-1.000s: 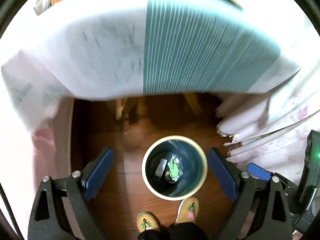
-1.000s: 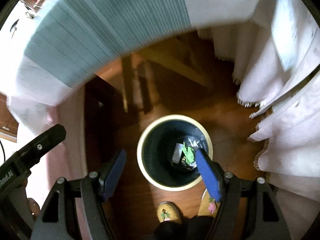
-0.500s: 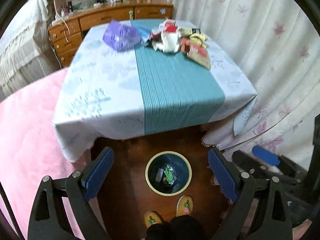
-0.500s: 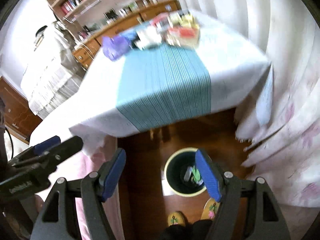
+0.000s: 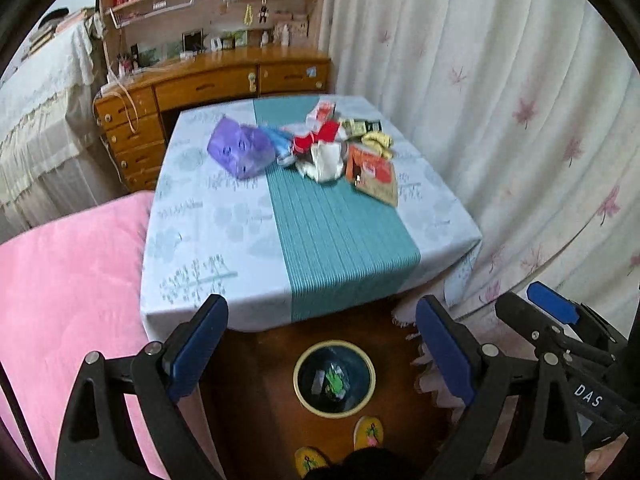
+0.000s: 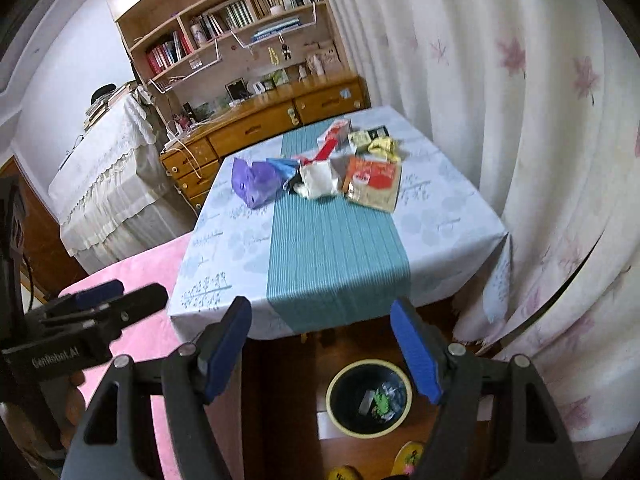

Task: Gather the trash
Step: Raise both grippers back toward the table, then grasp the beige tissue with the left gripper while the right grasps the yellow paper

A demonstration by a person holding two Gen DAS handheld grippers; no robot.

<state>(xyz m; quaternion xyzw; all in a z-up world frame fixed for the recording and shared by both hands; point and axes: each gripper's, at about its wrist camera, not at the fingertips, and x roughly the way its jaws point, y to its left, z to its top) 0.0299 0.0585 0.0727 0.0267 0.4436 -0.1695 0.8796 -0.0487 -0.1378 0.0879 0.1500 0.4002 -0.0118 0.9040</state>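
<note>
Both grippers — left (image 5: 322, 346), right (image 6: 320, 346) — gaped empty above the bin (image 5: 334, 378); trash (image 5: 320, 148) lay on the far table (image 5: 224, 236).

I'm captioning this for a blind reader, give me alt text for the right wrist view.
The open, empty right gripper looks down at a table piled with trash; a bin sits on the floor below.

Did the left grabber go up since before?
Yes. The left gripper rose: the trash bin on the floor looks smaller below it, and the tabletop now shows.
</note>
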